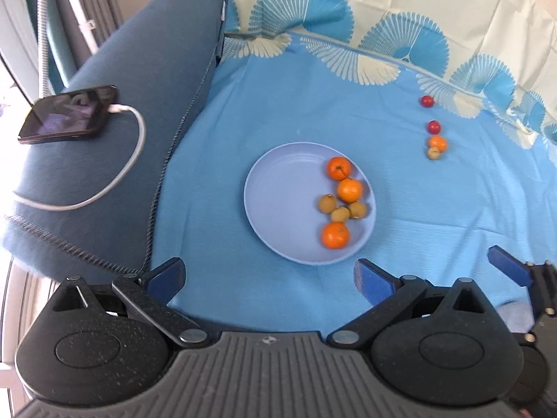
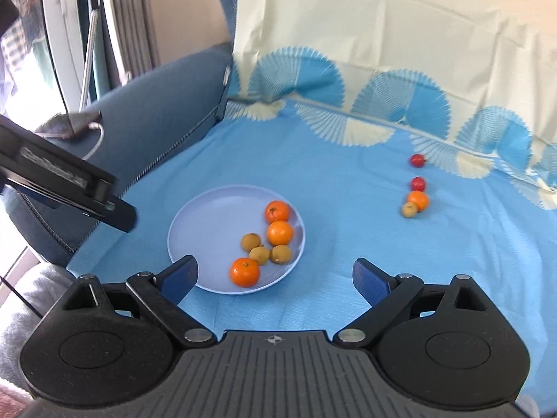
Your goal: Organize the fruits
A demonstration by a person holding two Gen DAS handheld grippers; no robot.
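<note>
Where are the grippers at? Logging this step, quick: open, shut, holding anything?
Left gripper: open, holding nothing.
Right gripper: open, holding nothing.

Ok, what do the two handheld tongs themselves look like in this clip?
Both look the same. The left tongs and the right tongs each have two blue finger pads on black speckled link arms with silver pivot pins. Behind them sit two rounded black housings and a grey ribbed centre plate bearing a small cross mark. No cables, hands or sleeves can be clearly made out.
</note>
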